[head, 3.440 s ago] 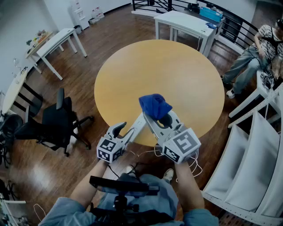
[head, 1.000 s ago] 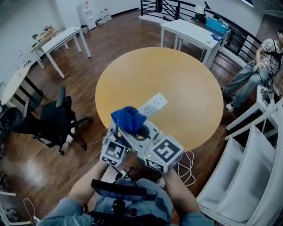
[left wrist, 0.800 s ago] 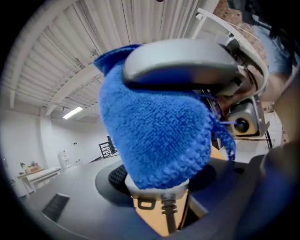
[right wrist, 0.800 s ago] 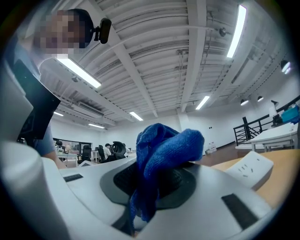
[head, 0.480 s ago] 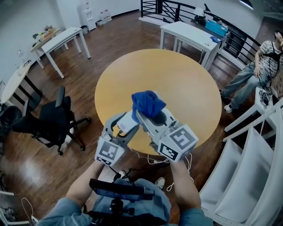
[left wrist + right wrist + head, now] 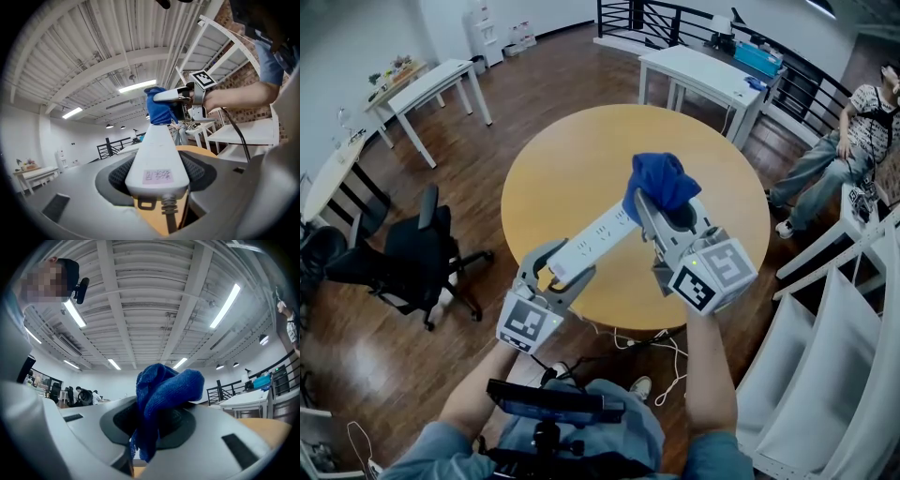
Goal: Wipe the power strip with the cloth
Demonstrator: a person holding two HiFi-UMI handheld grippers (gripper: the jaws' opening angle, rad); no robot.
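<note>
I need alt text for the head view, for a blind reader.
Over a round wooden table, the left gripper holds a white power strip at its cord end; the right gripper holds a blue cloth at its far end.

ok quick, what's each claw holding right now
Left claw: shut on the power strip.
Right claw: shut on the blue cloth.

- We see the power strip point(image 6: 598, 232), white and long, gripped at its cord end by the left hand-held gripper point(image 6: 551, 272).
- We see the cloth point(image 6: 661, 181), blue and bunched, pinched in the right hand-held gripper point(image 6: 664, 204) at the strip's far end.
</note>
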